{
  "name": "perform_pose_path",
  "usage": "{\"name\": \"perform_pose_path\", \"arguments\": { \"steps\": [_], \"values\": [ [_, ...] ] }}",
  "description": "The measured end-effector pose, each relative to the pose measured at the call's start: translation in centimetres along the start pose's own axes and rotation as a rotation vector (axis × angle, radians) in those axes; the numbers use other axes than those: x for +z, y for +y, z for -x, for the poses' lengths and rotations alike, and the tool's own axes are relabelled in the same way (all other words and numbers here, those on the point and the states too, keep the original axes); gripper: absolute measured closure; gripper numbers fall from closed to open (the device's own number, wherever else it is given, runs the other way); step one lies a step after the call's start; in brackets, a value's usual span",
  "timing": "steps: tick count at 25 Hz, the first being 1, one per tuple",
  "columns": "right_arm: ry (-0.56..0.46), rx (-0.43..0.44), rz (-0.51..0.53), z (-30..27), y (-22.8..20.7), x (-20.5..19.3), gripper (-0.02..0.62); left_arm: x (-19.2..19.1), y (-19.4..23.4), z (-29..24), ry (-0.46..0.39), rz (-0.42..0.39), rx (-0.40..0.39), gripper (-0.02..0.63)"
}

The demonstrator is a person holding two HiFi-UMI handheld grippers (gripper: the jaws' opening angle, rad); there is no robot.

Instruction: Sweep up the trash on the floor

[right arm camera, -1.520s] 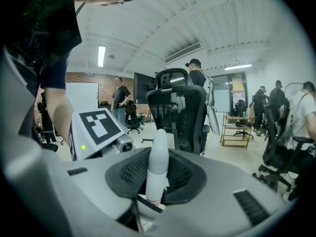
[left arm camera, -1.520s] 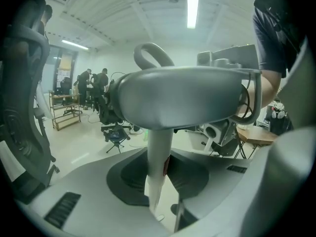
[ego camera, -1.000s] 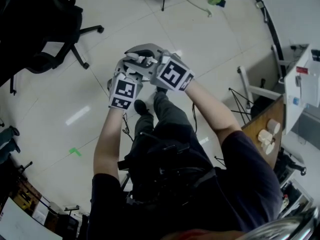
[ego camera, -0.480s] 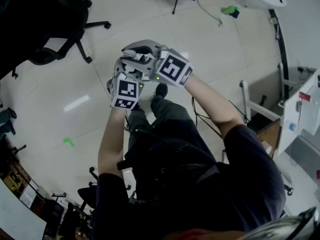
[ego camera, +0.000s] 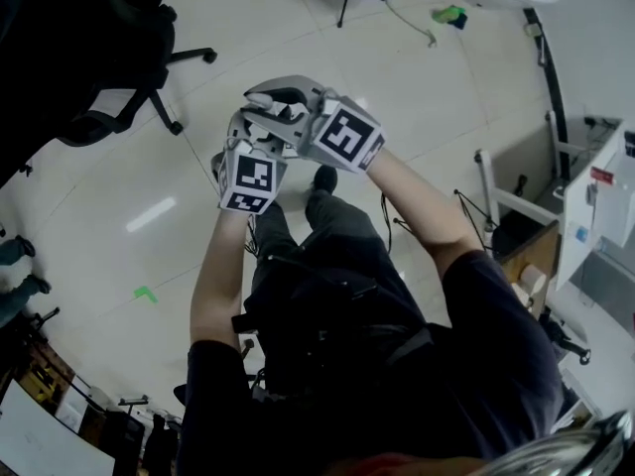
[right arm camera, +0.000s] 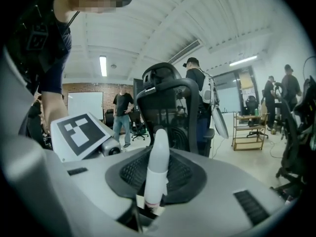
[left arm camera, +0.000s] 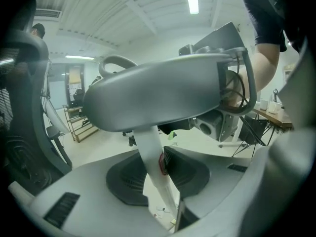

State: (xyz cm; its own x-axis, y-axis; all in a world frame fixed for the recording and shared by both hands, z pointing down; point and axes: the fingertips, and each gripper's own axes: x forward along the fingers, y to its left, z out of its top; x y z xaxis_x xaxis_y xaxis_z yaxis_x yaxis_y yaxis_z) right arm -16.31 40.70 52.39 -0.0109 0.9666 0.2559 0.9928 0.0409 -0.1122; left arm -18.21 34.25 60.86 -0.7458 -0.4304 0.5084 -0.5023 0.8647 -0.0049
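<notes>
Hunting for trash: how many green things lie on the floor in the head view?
2: a green scrap at top, a green mark at left. The person may hide more.

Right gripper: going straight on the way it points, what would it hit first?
Probably the black office chair straight ahead, beyond the white handle clamped in its jaws; how far off the chair stands is unclear.

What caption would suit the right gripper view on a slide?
The right gripper clamps a white handle between its fingers, with a black office chair behind.
</notes>
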Motion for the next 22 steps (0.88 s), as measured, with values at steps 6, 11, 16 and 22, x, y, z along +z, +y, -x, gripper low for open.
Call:
{"name": "perform_pose_path", "arguments": {
  "steps": [6,11,16,22],
  "values": [
    [0.025,-0.084,-0.002,-0.3,-2.0,0.2,0.504,0.7,0.7,-1.0,-0.007,-0.008,-0.089,0.512],
    [0.019,-0.155,0.002,0.4,-3.5,0.5,0.503,1.6,0.8,-2.1,-0.001,-0.057,-0.134,0.514],
    [0.01,-0.244,0.002,1.8,-4.5,0.5,0.5,2.5,-0.1,-2.9,0.015,-0.109,-0.176,0.512],
    [0.01,-0.319,0.029,2.9,-5.0,0.6,0.491,3.0,-0.9,-3.4,0.016,-0.15,-0.212,0.512]
  ]
}}
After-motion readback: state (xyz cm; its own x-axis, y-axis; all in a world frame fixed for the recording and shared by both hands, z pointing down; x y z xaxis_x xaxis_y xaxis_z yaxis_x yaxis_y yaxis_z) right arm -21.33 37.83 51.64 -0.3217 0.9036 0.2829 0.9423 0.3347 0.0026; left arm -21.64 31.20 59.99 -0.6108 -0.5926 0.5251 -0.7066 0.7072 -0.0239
